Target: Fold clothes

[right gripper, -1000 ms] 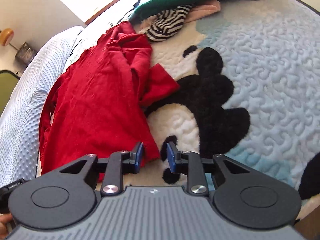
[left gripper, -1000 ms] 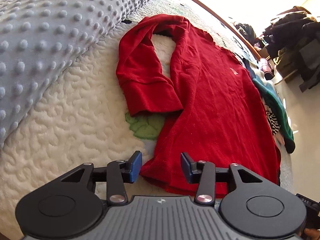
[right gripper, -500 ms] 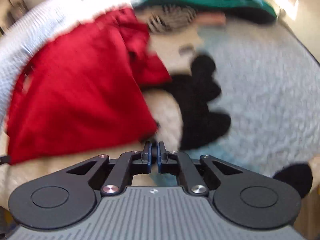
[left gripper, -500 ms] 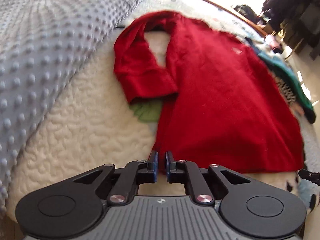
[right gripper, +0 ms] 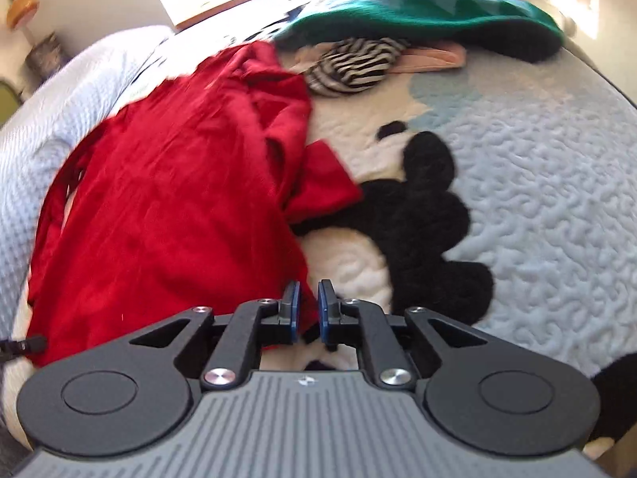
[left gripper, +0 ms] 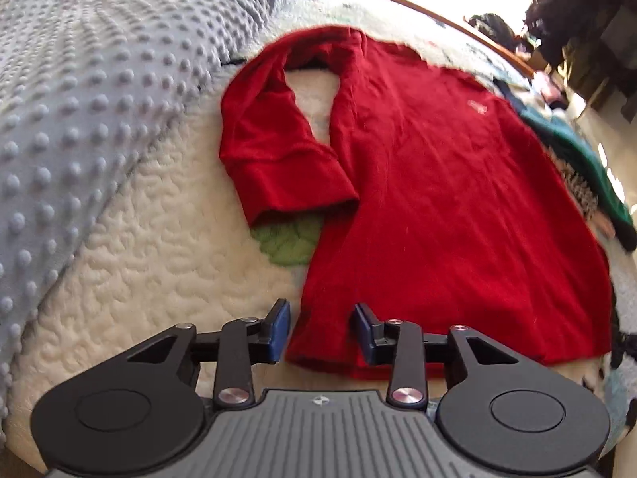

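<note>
— Lying flat on the bed, red sweater?
— Spreading beside the striped garment. Left gripper jaws opening, straddling its hem corner; right gripper jaws opening narrowly, hem edge between, unpinched.

Left wrist camera low over the bed, angled down along its fingers at the red sweater's hem corner, right wrist camera close above the opposite hem corner, both views sharing the sweater
</note>
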The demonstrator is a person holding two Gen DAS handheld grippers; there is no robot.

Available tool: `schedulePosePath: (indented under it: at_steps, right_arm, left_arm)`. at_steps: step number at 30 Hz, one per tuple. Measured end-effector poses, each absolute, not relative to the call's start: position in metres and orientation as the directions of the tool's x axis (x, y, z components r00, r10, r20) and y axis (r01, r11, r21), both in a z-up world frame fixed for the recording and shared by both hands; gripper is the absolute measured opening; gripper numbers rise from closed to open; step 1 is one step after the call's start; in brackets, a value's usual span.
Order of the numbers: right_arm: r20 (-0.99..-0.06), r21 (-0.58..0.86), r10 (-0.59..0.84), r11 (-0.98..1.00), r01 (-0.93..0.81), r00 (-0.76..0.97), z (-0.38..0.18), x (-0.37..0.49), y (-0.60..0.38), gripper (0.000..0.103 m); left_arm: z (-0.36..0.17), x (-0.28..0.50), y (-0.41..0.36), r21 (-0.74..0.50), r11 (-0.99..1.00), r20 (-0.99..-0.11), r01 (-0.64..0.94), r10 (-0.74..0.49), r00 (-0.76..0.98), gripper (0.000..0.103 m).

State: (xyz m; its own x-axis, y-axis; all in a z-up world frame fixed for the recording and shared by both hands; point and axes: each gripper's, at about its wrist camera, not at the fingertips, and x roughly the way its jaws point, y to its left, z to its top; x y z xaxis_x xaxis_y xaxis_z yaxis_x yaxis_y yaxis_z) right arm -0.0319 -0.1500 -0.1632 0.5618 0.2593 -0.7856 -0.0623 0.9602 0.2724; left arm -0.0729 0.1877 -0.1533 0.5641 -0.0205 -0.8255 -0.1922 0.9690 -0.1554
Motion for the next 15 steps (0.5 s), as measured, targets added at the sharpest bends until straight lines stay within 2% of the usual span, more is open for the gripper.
schedulePosePath:
  at_steps: [3, 6, 8, 12, 15]
  right_arm:
    - [-0.801, 0.216, 0.231, 0.972, -0.093, 0.552, -0.154, -0.035, -0.15, 0.01]
    - [-0.734, 0.282, 0.185, 0.959, 0.045, 0.653, -0.138, -0.033, -0.181, 0.016]
    - [-0.727, 0.353, 0.173, 0.924, 0.145, 0.665, -0.141, -0.019, -0.202, 0.032]
    - [-0.744, 0.522, 0.256, 0.8, 0.296, 0.618, -0.167, 0.01, -0.221, 0.03]
    - [-0.709, 0.63, 0.299, 0.676, 0.383, 0.639, -0.181, 0.017, -0.227, 0.03]
  left_arm:
    - [-0.147, -0.078, 0.192, -0.174, 0.961, -0.837, -0.214, -0.03, 0.546, 0.032]
    - [-0.128, -0.088, 0.197, -0.221, 0.953, -0.798, -0.209, -0.053, 0.6, 0.033]
    - [-0.115, -0.092, 0.193, -0.224, 0.957, -0.771, -0.182, -0.06, 0.635, 0.038]
    - [-0.1, -0.086, 0.176, -0.283, 0.951, -0.731, -0.126, -0.128, 0.67, 0.044]
    - [-0.102, -0.072, 0.16, -0.32, 0.943, -0.725, -0.091, -0.182, 0.665, 0.046]
